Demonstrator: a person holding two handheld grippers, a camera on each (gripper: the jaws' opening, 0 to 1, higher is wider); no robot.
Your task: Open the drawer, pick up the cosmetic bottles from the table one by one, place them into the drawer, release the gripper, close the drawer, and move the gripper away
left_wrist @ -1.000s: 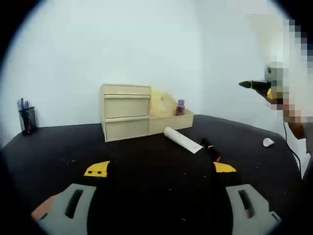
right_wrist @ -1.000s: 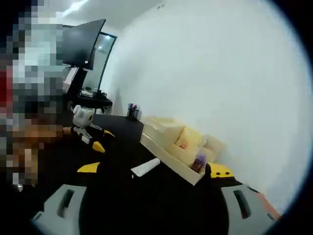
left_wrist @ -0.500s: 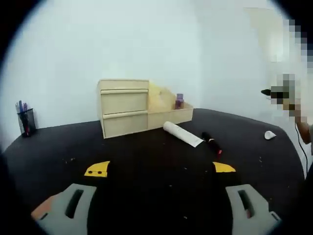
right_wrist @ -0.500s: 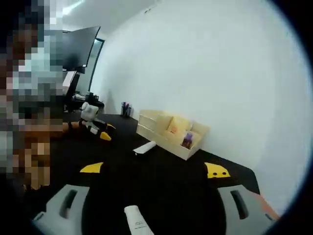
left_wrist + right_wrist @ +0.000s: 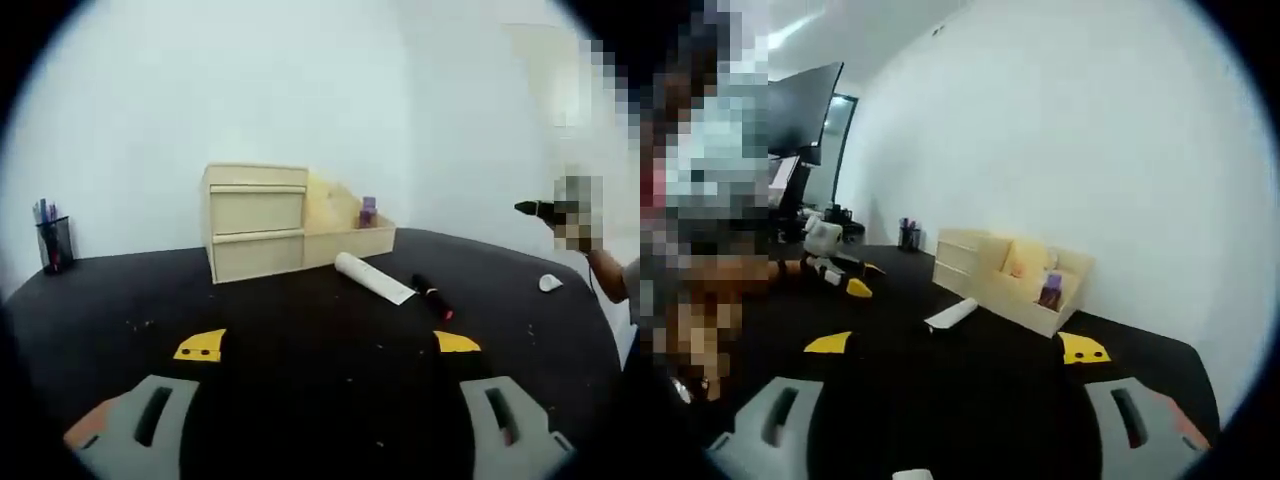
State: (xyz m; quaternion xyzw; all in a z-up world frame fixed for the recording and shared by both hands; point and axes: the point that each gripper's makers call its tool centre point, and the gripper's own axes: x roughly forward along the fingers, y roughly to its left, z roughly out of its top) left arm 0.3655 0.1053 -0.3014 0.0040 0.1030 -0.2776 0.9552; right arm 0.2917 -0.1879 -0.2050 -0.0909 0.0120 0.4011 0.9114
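Note:
A pale wooden drawer unit (image 5: 255, 222) stands at the back of the black table (image 5: 300, 400), both drawers shut. A white tube (image 5: 372, 277) and a black bottle with a red end (image 5: 432, 297) lie in front of it. My left gripper (image 5: 328, 344) hovers open over the near table, nothing between its jaws. My right gripper (image 5: 540, 208) is held in the air at the far right. In the right gripper view the drawer unit (image 5: 965, 257) and white tube (image 5: 952, 314) lie ahead of my open right gripper (image 5: 956, 346). The left gripper (image 5: 835, 270) is at the left.
An open tray (image 5: 350, 240) joined to the drawer unit holds a small purple bottle (image 5: 367, 211). A pen holder (image 5: 55, 243) stands at the far left. A small white object (image 5: 548, 283) lies at the right. A monitor (image 5: 805, 100) stands beyond the table.
The right gripper has sunk lower in the left gripper view, and its own view has swung. The bottles and drawers have not moved. Both grippers stay open.

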